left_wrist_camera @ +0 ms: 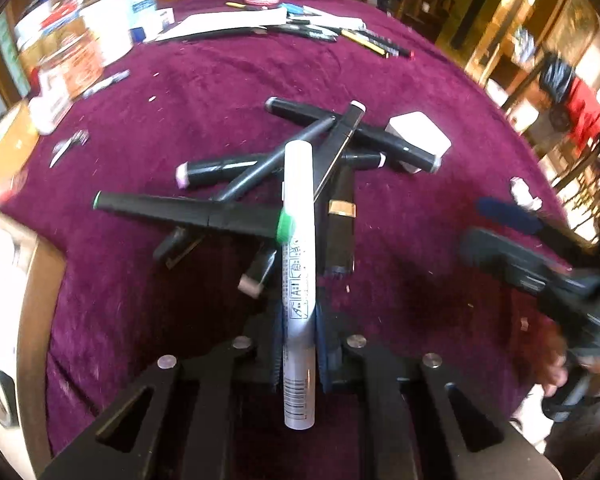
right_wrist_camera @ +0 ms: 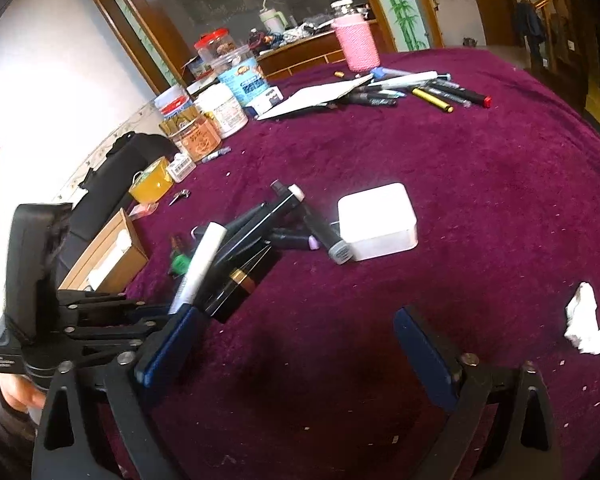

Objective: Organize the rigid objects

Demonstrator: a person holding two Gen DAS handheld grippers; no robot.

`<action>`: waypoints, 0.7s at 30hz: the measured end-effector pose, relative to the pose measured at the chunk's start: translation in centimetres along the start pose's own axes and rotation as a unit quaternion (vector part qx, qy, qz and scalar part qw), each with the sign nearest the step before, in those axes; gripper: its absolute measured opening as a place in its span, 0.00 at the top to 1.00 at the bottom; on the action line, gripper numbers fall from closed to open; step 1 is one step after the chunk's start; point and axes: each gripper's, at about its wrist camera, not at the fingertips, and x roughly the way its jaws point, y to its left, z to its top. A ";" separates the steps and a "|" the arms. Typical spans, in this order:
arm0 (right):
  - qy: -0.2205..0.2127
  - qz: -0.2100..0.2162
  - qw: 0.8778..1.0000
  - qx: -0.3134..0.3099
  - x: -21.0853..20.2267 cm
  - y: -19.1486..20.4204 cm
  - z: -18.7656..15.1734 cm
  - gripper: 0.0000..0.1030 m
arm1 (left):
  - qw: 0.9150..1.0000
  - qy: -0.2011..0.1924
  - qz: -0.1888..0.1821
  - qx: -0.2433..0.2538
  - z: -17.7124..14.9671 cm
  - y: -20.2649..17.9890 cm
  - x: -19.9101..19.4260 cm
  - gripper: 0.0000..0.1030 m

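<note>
A white marker point(left_wrist_camera: 298, 280) with printed text stands lengthwise between the pads of my left gripper point(left_wrist_camera: 300, 344), which is shut on it above a heap of black markers point(left_wrist_camera: 228, 216). In the right wrist view the same white marker point(right_wrist_camera: 202, 268) slants up out of the left gripper point(right_wrist_camera: 180, 312), over the heap of black markers point(right_wrist_camera: 268, 224). A white square box point(right_wrist_camera: 376, 220) lies just right of the heap, touching a grey-capped marker. My right gripper point(right_wrist_camera: 296, 344) is open over bare purple cloth, nothing between its blue pads.
Jars and tins point(right_wrist_camera: 212, 112) crowd the far left edge. A paper sheet point(right_wrist_camera: 320, 96), a row of pens point(right_wrist_camera: 428, 88) and a pink cup point(right_wrist_camera: 358, 46) lie at the back. A crumpled tissue point(right_wrist_camera: 586, 320) lies right; a cardboard box point(right_wrist_camera: 108, 256) and a tape roll point(right_wrist_camera: 150, 184) sit left.
</note>
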 end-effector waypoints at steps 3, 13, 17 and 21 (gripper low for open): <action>0.030 0.016 0.999 -0.004 1.4 1.1 0.0 0.35 | 1.000 -0.018 -0.006 -0.021 -1.5 1.6 -2.5 0.87; 0.074 -0.040 0.994 -0.063 7.4 7.3 1.2 0.46 | 0.996 -0.004 0.002 -0.088 -4.5 6.7 -3.0 0.87; 0.081 -0.072 0.991 -0.082 7.7 7.1 1.5 0.70 | 0.996 -0.004 -0.008 -0.090 -5.0 6.7 -3.2 0.87; 0.089 -0.078 0.989 -0.083 6.3 5.2 1.2 0.82 | 0.996 -0.010 -0.046 -0.076 -4.7 5.3 -3.7 0.87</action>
